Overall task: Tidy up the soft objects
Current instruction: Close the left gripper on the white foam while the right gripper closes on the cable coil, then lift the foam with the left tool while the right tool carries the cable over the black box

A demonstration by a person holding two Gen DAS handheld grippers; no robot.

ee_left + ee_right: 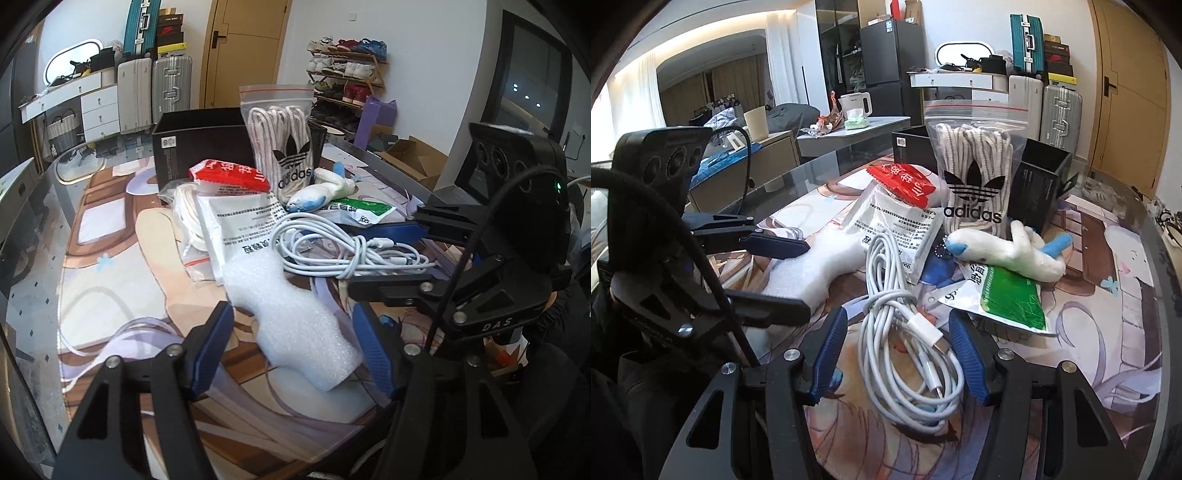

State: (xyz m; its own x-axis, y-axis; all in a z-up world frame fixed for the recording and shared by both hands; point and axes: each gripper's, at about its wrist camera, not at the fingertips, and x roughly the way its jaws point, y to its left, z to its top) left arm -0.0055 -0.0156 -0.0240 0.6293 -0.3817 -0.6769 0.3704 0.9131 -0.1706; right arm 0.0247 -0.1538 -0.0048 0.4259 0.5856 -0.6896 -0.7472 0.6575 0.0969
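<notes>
The left tongs [291,347] reach low over the table [110,236], jaws spread wide on either side of the white foam piece [295,325], whether touching cannot be told. The right tongs [897,354] come in level from 3 o'clock of the left ones, likewise wide open, straddling the coiled white cable [905,339] without clamping it. At 12 o'clock stands the adidas lace bag [975,173], with the plush toy [1008,247] beside it
</notes>
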